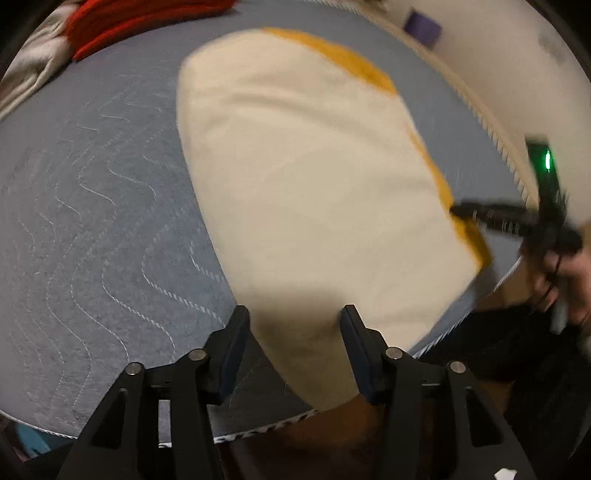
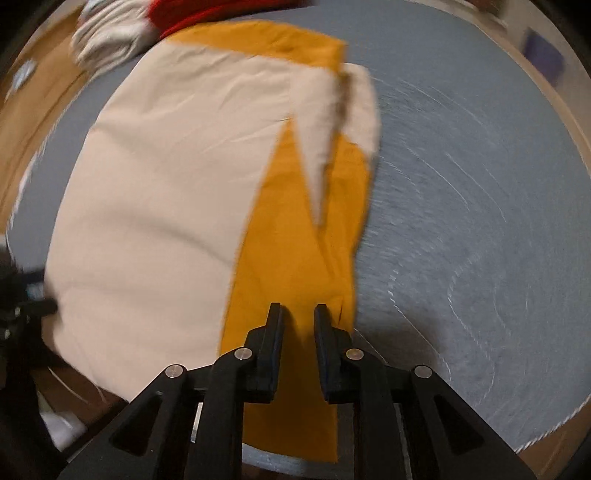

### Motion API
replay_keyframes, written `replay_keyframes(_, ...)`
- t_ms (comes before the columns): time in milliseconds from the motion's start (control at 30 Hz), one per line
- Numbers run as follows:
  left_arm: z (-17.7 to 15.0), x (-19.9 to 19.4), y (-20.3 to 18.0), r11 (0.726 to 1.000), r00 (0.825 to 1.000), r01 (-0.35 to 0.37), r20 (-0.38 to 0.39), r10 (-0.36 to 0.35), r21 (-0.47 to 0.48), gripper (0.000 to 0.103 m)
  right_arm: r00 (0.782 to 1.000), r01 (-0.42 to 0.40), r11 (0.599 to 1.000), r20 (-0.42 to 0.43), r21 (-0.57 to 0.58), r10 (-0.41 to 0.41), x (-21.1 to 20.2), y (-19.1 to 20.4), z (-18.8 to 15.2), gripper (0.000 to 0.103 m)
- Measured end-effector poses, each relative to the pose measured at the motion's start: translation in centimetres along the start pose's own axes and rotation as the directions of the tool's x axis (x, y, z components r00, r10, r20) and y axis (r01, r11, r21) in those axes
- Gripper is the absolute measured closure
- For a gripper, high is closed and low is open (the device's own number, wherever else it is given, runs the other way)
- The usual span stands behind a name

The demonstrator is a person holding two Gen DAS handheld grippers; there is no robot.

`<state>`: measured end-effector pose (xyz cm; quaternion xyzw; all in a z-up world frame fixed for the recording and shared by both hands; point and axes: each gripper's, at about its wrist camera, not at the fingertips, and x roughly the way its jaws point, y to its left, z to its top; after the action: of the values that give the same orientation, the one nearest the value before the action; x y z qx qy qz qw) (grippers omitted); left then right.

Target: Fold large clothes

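Observation:
A large cream garment (image 1: 306, 173) with mustard-yellow sleeves lies on a grey quilted table (image 1: 92, 206). My left gripper (image 1: 293, 314) is open, its jaws wide apart over the garment's near cream corner, which hangs over the table edge. In the right wrist view the cream body (image 2: 155, 206) is at left and the mustard sleeve (image 2: 295, 251) runs down the middle. My right gripper (image 2: 297, 308) is open with a narrow gap, its jaws astride the mustard sleeve near the table edge. It also shows in the left wrist view (image 1: 458, 210), at the garment's yellow edge.
A red cloth (image 1: 140, 18) and a pale crumpled cloth (image 1: 33, 70) lie at the table's far side. A purple object (image 1: 423, 24) sits beyond the table's piped edge. Bare grey table (image 2: 480, 229) extends to the right of the garment.

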<state>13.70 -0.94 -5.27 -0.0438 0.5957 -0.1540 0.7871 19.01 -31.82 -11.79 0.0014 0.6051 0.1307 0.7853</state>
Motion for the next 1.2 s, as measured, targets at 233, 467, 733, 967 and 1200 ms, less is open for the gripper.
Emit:
replay_keyframes(233,6.7,3.1,5.0,0.982,0.997,0.078,-0.004,-0.080,-0.173,0.025,0.995,-0.026,0.999,0.100,0.047,0.021,-1.1,0.4,2.3,0.015)
replay_keyframes(467,7.9,9.4,8.6,0.842,0.935,0.313,-0.012,-0.354,-0.438,0.015,0.986,-0.154,0.965,-0.031,0.211,0.164,3.9,-2.7,4.3,0.015)
replay_keyframes(733,10.3,11.9,8.6,0.793,0.901,0.418,0.093,-0.424,-0.443,0.031,0.959,-0.271,0.927,-0.007,0.258,0.282,5.8,-3.7,4.6,0.047)
replay_keyframes(967,13.1,7.9,6.4,0.876,0.917,0.399,0.128,-0.378,-0.271,0.069,0.965,-0.260,0.923,0.093,0.282,0.244,3.5,-4.3,5.1,0.086)
replay_keyframes(1200,17.6,5.9,10.5,0.925,0.967,0.253,0.115,-0.229,-0.283,0.046,0.963,-0.240,0.950,0.172,0.198,0.207,2.0,-0.6,8.7,0.091)
